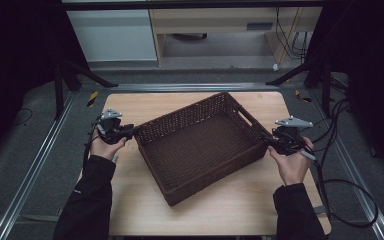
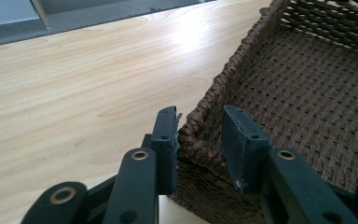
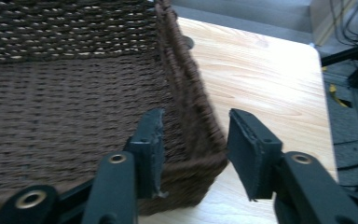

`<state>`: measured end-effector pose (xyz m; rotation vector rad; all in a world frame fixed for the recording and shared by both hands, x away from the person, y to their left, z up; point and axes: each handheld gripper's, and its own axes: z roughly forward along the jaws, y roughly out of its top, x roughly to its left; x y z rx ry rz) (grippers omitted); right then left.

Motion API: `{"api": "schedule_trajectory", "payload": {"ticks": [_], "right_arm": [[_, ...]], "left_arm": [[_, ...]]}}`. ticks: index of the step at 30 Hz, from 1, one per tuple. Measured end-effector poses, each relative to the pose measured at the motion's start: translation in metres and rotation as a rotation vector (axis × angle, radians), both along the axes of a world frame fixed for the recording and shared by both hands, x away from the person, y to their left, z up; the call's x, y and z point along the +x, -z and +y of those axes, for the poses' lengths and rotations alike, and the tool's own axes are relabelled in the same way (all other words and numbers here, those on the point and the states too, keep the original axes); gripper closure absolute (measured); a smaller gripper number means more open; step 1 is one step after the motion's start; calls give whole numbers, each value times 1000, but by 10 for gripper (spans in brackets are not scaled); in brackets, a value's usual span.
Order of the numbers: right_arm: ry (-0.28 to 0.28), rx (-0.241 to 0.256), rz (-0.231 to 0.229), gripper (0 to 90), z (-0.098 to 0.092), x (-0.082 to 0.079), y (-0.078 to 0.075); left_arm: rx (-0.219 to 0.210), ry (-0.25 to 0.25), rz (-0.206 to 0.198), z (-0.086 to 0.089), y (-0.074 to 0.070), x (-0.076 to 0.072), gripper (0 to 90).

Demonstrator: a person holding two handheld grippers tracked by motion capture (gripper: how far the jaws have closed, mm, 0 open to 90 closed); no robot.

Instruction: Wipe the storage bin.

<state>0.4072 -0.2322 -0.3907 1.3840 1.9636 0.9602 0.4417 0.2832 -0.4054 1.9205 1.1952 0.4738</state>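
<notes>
A dark brown woven basket (image 1: pixel 190 112) lies turned at an angle on the light wooden table (image 1: pixel 220 205); nothing is in it. In the left gripper view, my left gripper (image 2: pixel 200 135) is closed on the braided rim at the basket's (image 2: pixel 307 93) left corner, one jaw outside and one inside. In the high view that gripper (image 1: pixel 132 131) is at the basket's left corner. My right gripper (image 3: pixel 196 140) straddles the opposite corner of the basket (image 3: pixel 51 93), with a small gap still showing beside the inner jaw. From above, it (image 1: pixel 266 140) is at the right corner.
Bare tabletop (image 2: pixel 74 93) lies around the basket, with its right edge (image 3: pixel 317 93) close by. Cables (image 1: pixel 345 190) trail on the floor at the right. Black stand legs (image 1: pixel 300 72) and a white cabinet (image 1: pixel 115 35) stand beyond the table's far side.
</notes>
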Motion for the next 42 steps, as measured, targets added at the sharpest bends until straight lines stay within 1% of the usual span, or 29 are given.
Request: {"api": "schedule_trajectory", "payload": {"ticks": [3,5,8,11,13,15,16,17,18,21,23,25,27,29,32,35,37,40,42], "right_arm": [[-13,19,5,504,4,-2,0],[-13,22,20,485,6,-2,2],[-24,43,31,472,11,-1,5],[-34,74,39,464,17,2,10],[-35,70,45,472,19,3,12],[-37,69,42,487,20,6,14],[-39,71,44,490,20,7,15],[-36,70,43,494,20,8,15],[-35,66,45,495,21,9,15],[-34,58,38,500,20,12,15],[-22,55,36,505,21,16,15],[-10,53,41,506,21,20,15],[-4,49,40,494,23,20,12],[-18,62,31,476,26,17,11],[-40,70,34,467,30,12,11],[-65,89,44,458,36,9,14],[-76,91,55,457,40,8,14],[-83,86,58,479,43,9,15],[-94,88,59,517,45,10,18]], "left_arm": [[-10,8,-4,0,1,-13,652],[-24,11,0,1,1,-21,649],[-15,25,1,-1,-1,-30,643],[11,34,-8,-2,-4,-29,646],[9,32,-10,-2,-4,-24,650],[23,32,0,-1,-1,-17,693],[-6,43,20,-1,2,-13,694],[-18,53,26,-1,3,-11,717],[-22,55,26,-2,3,-11,736],[-16,65,25,-3,3,-12,760],[-14,71,30,-4,3,-15,768],[-6,70,26,-5,3,-19,770],[-6,69,21,-6,4,-24,770],[-22,71,26,-6,5,-30,770],[-31,75,27,-8,5,-38,768],[-20,71,19,-12,5,-47,767],[-20,76,21,-14,5,-53,766],[-18,91,18,-17,4,-61,763],[-13,99,19,-17,2,-61,756]]}}
